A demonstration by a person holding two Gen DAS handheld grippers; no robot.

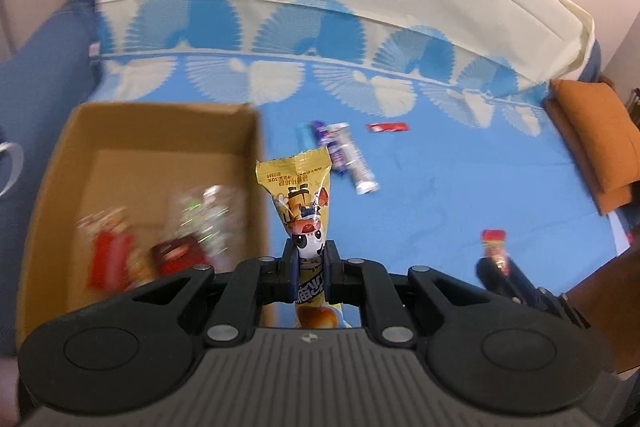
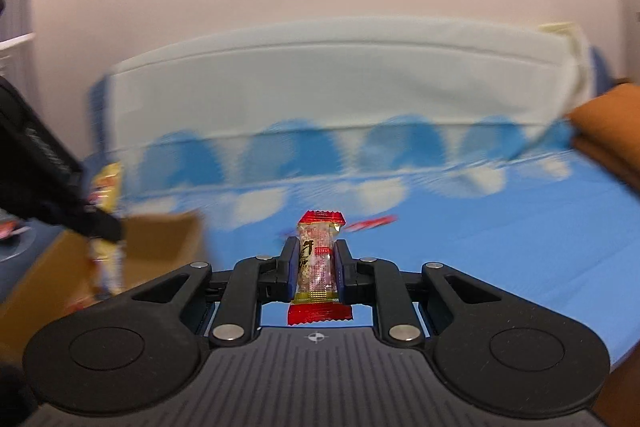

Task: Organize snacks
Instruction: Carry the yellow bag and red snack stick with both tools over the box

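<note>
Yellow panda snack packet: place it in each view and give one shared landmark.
Left wrist: yellow snack packet centre frame, clamped in the left gripper.
Right wrist: far left edge, blurred, beside the cardboard box.
Shared landmark: cardboard box.

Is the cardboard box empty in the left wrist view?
No, the cardboard box already holds several blurred red and clear snack packets.

cardboard box (image 1: 160,155) at left of frame, wrapped snacks (image 1: 168,247) inside | snack tubes (image 1: 344,155) and flat sachet (image 1: 387,127) at centre on bedsheet (image 1: 460,195), right of box | cushion (image 1: 596,151) at right edge
</note>
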